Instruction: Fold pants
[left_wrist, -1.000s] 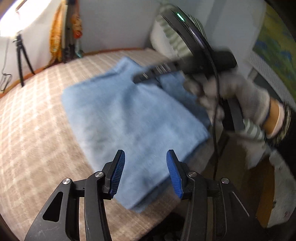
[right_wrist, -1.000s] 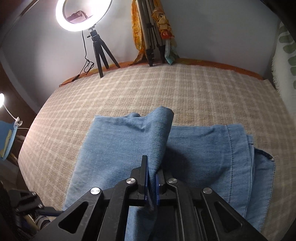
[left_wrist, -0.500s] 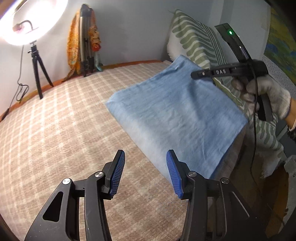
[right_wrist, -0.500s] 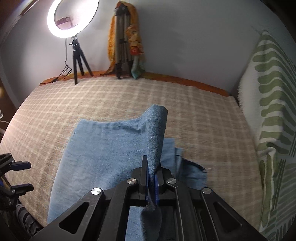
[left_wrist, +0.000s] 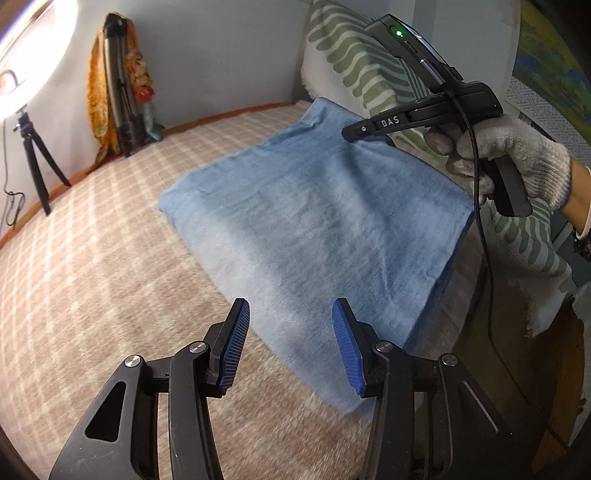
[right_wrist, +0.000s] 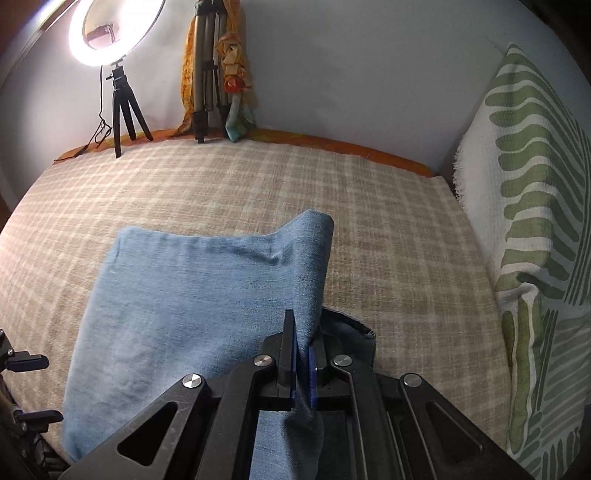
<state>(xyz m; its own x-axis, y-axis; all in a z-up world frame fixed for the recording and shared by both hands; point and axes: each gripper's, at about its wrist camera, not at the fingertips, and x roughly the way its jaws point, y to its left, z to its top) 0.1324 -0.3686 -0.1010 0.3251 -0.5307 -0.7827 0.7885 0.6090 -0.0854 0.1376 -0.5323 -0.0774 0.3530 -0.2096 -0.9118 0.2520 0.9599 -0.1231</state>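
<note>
**Folded denim held at one edge over the plaid bed**

One pair of pants (right_wrist: 192, 306), soft blue denim with a faintly mottled weave, sits folded into a thick rectangular pad in the lower middle of the right wrist view, on a bed (right_wrist: 258, 192) covered in coarse beige-and-cream plaid cloth. The right gripper (right_wrist: 302, 363) has its jaws pressed nearly together on a raised flap of the denim, which stands up in a rounded ridge above the two blue ribbed pads. Part of the pad seems lifted off the bed, though the blur at its near edge in the left wrist view makes that hard to judge.

The left gripper (left_wrist: 290, 343) sits at the bottom centre of its own view, jaws spread wide and holding nothing, the pants (left_wrist: 317, 236) just beyond them. A hand (left_wrist: 517, 162) in a knitted grey-white glove grips the right tool's black handle at the upper right.

One cream pillow (right_wrist: 532, 221) with green leaf shapes lies along the right edge. One glowing ring light (right_wrist: 114, 29) stands on a black tripod at upper left, and a second tripod (right_wrist: 205, 74), draped in orange fabric, stands beside it.
</note>
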